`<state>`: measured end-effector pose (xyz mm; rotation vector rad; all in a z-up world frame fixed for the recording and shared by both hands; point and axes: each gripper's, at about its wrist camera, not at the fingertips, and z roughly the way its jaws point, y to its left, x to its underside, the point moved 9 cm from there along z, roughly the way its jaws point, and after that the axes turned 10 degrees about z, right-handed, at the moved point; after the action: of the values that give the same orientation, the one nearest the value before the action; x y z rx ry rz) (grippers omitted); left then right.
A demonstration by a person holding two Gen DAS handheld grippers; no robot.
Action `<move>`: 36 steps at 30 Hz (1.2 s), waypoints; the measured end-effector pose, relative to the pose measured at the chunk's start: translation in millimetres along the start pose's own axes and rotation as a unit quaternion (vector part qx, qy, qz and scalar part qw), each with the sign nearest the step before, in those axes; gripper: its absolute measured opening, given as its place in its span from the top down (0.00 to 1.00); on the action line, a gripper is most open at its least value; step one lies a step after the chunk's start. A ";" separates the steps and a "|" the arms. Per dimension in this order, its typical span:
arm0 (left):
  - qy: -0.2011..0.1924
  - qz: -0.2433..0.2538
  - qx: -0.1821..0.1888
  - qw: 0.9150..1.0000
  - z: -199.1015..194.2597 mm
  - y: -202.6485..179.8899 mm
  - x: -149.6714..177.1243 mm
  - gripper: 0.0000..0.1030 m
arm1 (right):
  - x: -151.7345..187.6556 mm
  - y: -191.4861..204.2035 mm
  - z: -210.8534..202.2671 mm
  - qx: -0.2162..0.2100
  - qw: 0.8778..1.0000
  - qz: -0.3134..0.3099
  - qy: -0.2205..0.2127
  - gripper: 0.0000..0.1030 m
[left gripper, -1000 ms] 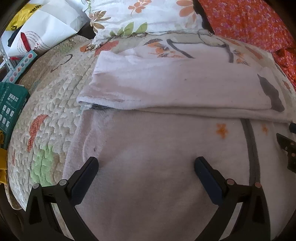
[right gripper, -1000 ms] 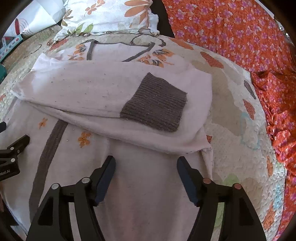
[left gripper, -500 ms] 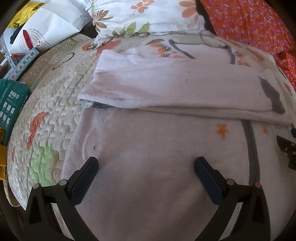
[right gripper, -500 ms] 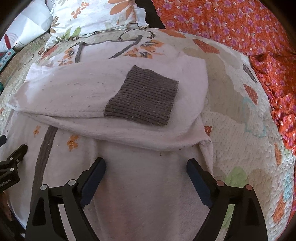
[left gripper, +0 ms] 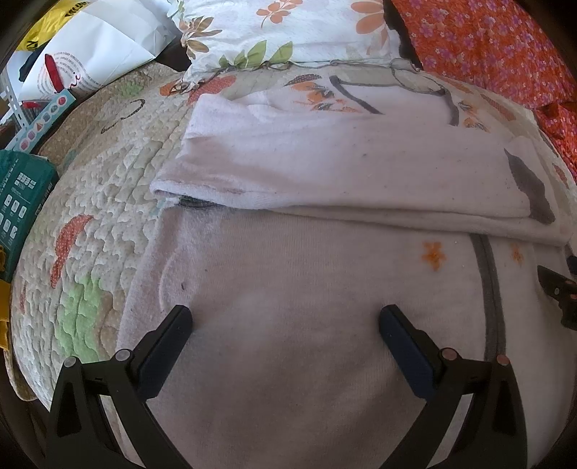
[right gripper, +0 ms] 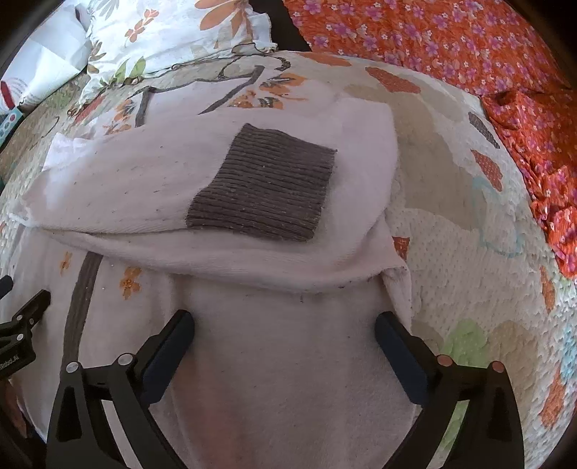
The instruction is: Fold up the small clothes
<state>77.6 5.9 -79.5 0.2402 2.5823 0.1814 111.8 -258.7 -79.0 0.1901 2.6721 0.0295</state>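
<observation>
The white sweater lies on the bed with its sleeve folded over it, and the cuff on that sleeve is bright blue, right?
Not quite. The cuff is dark grey-brown ribbed knit, not blue, as the right wrist view shows. The white sweater does lie on the bed with its sleeve folded over it.

We see a quilted bedspread (left gripper: 108,202) with orange, green and beige patches spread underneath everything. At its far edge we find a white pillow (left gripper: 288,32) printed with orange flowers and green leaves. To the right of it we see an orange floral cloth (right gripper: 450,47), bunched along the right side. At the left we make out a white printed bag (left gripper: 90,57) and a dark green box (left gripper: 18,202).
</observation>
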 end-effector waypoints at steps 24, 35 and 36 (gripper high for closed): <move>0.004 -0.042 0.016 0.999 4.1 4.2 -0.4 0.00 | -1.8 -1.2 3.9 -0.008 1.000 0.020 0.001 0.00; -0.001 -0.023 0.019 1.000 -2.3 3.7 -3.4 0.00 | -3.5 -0.4 0.7 0.002 1.000 0.010 0.002 0.00; -0.001 -0.023 0.021 1.000 -3.5 4.1 -3.7 0.00 | -3.9 -0.9 -0.3 0.002 1.000 0.010 0.000 0.01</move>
<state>79.5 8.9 -74.0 0.1959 2.5894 0.1089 115.0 -260.1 -77.0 0.2195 2.6713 0.0299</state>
